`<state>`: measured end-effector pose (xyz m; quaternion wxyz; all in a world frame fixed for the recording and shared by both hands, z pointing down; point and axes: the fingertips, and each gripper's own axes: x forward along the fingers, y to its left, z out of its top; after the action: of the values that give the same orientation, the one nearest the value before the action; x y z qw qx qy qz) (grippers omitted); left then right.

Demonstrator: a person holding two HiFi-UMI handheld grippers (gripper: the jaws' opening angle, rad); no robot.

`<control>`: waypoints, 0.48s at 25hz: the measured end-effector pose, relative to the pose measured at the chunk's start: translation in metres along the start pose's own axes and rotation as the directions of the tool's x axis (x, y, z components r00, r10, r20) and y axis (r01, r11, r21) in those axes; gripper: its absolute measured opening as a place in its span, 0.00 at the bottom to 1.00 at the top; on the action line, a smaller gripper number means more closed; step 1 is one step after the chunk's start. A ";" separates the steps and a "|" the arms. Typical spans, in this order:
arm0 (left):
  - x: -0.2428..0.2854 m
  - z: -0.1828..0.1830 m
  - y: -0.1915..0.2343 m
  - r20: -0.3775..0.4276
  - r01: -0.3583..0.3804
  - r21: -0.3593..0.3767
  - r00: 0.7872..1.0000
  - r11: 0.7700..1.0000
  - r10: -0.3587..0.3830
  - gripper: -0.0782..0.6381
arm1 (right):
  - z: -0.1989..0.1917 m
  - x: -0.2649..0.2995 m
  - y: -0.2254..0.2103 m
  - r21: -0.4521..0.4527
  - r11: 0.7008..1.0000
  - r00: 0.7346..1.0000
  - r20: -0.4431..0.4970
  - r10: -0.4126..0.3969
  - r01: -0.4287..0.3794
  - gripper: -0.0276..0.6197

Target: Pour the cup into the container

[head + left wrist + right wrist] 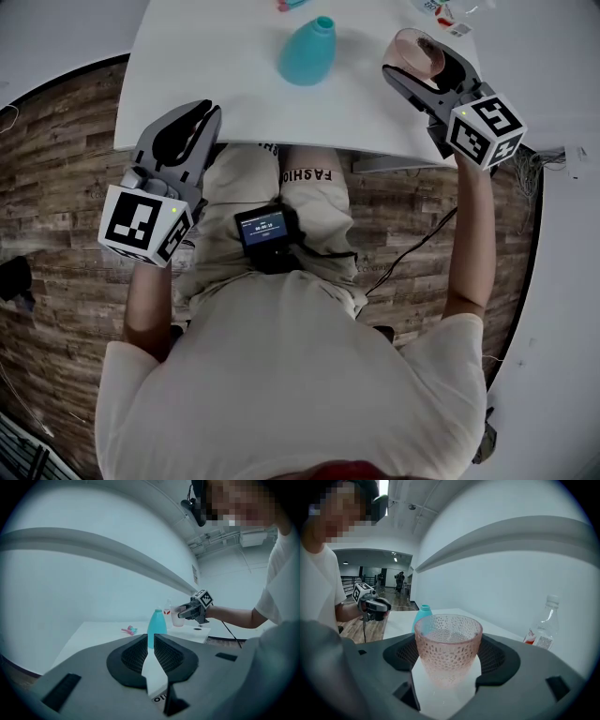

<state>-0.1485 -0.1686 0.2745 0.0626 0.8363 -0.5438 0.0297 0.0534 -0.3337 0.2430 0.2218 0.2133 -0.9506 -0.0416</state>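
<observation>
A teal bottle-shaped container [307,52] stands upright on the white table [234,103]; it also shows in both gripper views [157,623] [423,613]. To its right, my right gripper [422,58] is shut on a pink dimpled see-through cup [419,52], held upright between the pads [448,634]. I cannot make out what the cup holds. My left gripper [208,111] hovers at the table's front edge, left of the container. Its jaws stand a narrow slit apart with nothing between them [150,641].
A clear plastic bottle with a red label [543,627] stands at the table's far right. A small pink and teal object [128,630] lies at the back. The person sits at the table with a small screen device [265,230] on the lap. The floor is wood.
</observation>
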 end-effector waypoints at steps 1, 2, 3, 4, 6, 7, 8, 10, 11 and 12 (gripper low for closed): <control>0.001 0.000 -0.001 -0.001 0.000 0.005 1.000 1.000 0.000 0.18 | 0.000 0.000 0.000 -0.002 1.000 1.000 0.000 0.000 0.000 0.62; 0.001 0.000 -0.001 -0.002 0.000 0.009 1.000 1.000 0.000 0.18 | 0.000 0.000 0.000 -0.005 1.000 1.000 0.000 0.001 -0.001 0.61; 0.002 -0.001 -0.002 -0.002 0.000 0.013 1.000 1.000 0.000 0.18 | 0.001 0.000 0.000 -0.009 1.000 1.000 0.000 0.002 -0.002 0.62; 0.002 -0.001 -0.002 -0.004 0.000 0.015 1.000 1.000 0.001 0.18 | 0.002 0.000 0.001 -0.013 1.000 1.000 -0.002 0.003 -0.003 0.62; 0.002 -0.001 -0.003 -0.005 -0.001 0.016 1.000 1.000 0.001 0.18 | 0.003 0.000 0.002 -0.021 1.000 1.000 -0.004 0.005 -0.005 0.62; 0.002 -0.001 -0.004 -0.006 -0.001 0.016 1.000 1.000 0.001 0.18 | 0.004 0.000 0.002 -0.025 1.000 1.000 -0.005 0.006 -0.006 0.62; 0.003 -0.001 -0.004 -0.007 -0.001 0.017 1.000 1.000 0.001 0.18 | 0.004 0.000 0.002 -0.029 1.000 1.000 -0.007 0.006 -0.006 0.62; 0.004 -0.002 -0.006 -0.010 0.001 0.020 1.000 1.000 0.000 0.18 | 0.004 0.000 0.002 -0.040 0.999 1.000 -0.010 0.004 -0.004 0.62; 0.005 -0.003 -0.007 -0.011 0.002 0.022 1.000 1.000 -0.001 0.18 | 0.004 0.000 0.002 -0.046 0.999 1.000 -0.012 0.003 -0.004 0.62; 0.006 -0.003 -0.008 -0.013 0.003 0.024 1.000 1.000 -0.003 0.18 | 0.004 0.001 0.002 -0.052 0.999 1.000 -0.015 0.003 -0.004 0.62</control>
<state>-0.1385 -0.1700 0.2777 0.0562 0.8376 -0.5418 0.0415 0.0503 -0.3323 0.2397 0.2342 0.2061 -0.9479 -0.0642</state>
